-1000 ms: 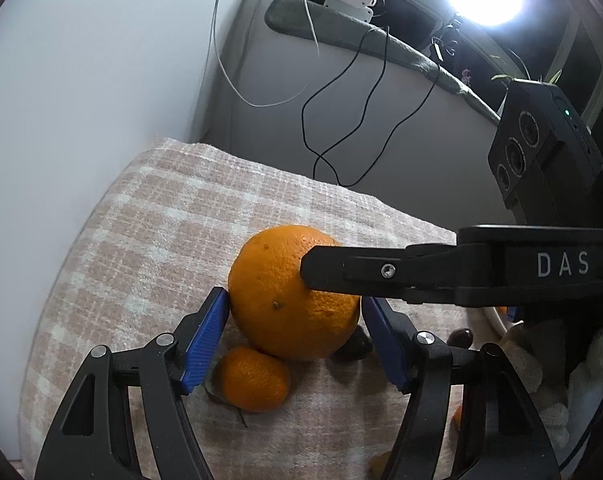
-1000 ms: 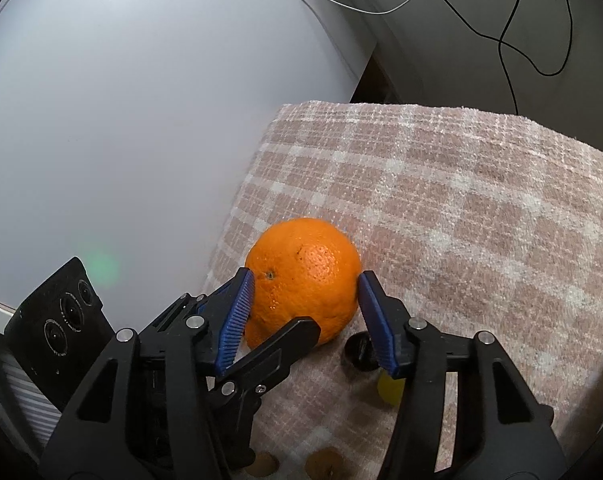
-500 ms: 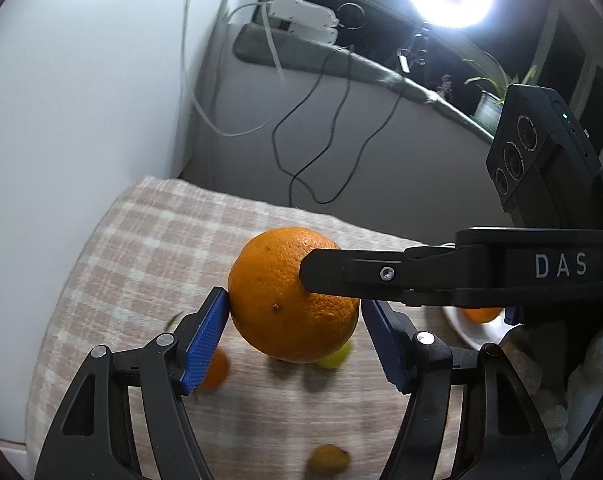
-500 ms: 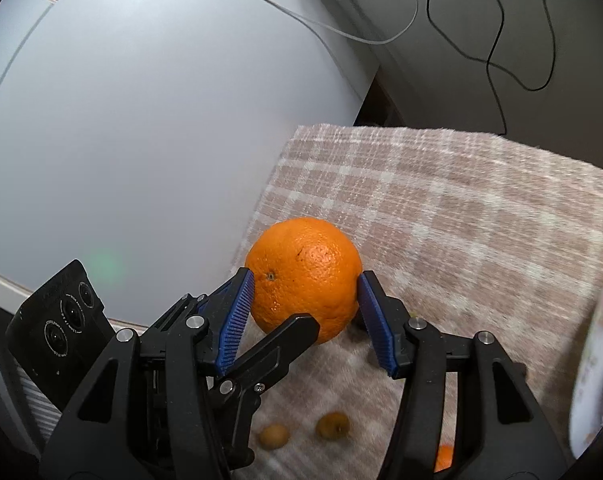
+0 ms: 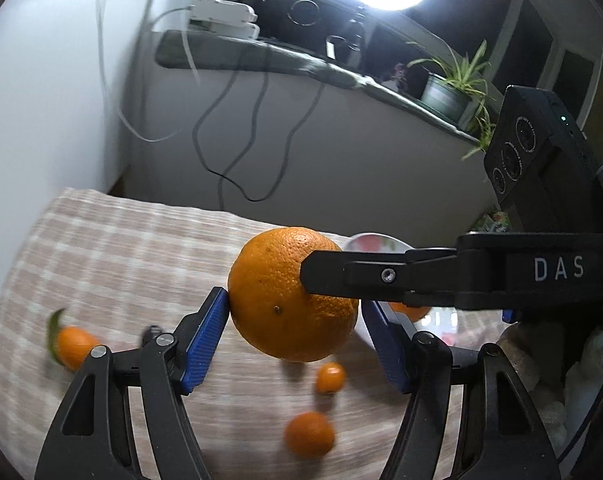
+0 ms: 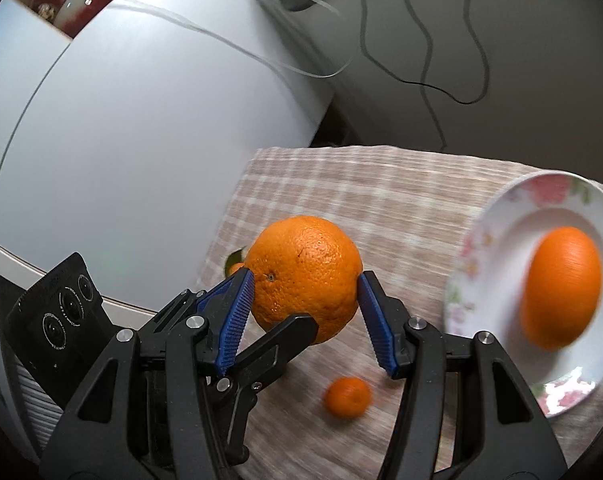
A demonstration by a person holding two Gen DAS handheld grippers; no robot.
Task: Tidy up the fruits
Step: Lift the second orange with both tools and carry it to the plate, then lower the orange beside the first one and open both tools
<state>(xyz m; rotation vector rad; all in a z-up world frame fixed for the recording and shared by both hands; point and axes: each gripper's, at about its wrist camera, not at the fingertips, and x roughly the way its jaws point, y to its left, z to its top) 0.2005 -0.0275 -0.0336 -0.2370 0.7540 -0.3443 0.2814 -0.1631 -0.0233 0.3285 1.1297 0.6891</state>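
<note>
A checked cloth [image 6: 381, 200] covers the tabletop. On it sits a floral plate [image 6: 481, 232]; left of the plate lie a small mandarin [image 6: 347, 397] and a leafed one [image 5: 72, 346].

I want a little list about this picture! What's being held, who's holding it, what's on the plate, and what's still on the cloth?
held: big orange, lifted above the cloth
holders: left gripper and right gripper, both shut on it
plate: flowered, one orange on it
checked cloth: small oranges left, one below the big orange, one with a leaf
</note>
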